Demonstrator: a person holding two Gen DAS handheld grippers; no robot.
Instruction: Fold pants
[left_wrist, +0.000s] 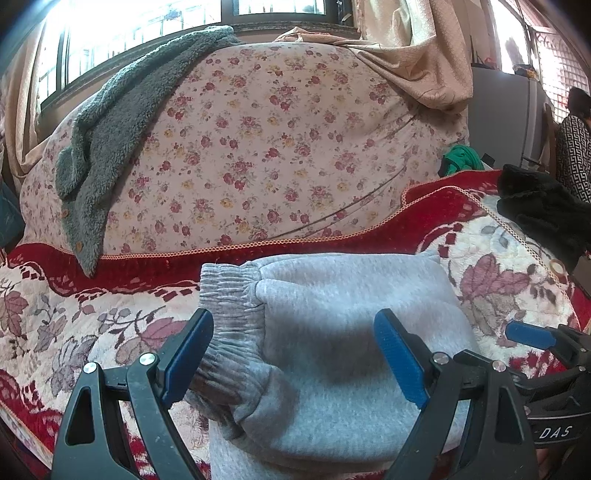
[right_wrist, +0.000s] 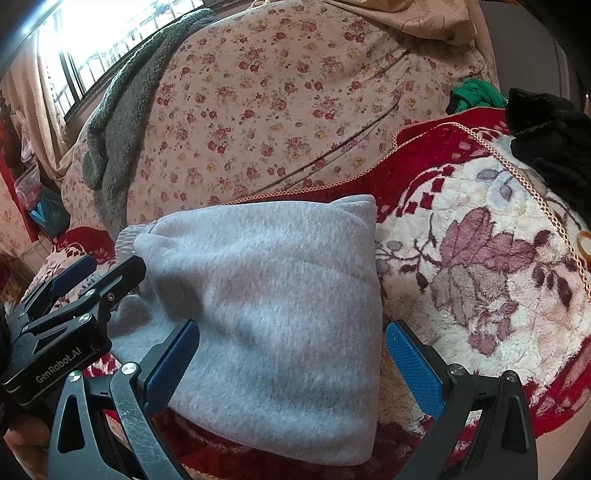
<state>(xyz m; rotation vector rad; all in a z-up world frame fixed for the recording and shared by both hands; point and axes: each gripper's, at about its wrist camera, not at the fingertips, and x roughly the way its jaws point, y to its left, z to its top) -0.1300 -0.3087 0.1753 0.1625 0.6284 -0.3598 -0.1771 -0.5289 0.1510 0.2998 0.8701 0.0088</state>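
Left gripper (left_wrist: 293, 356) and right gripper (right_wrist: 291, 363), both spread, over folded grey pants (right_wrist: 266, 295): soft, thick, light; best pinched at 9 o'clock waistband (left_wrist: 225, 295).

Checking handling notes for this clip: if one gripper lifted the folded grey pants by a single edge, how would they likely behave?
The grey pants look like thick, soft fleece, so they would probably droop and the fold fall open. Their matte, fuzzy surface suggests little slipping between the pads. The gathered elastic waistband is bulkier, so that end may sag first.

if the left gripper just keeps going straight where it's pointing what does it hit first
Probably the folded grey pants, lying directly between and ahead of the open left gripper; depth is hard to judge.
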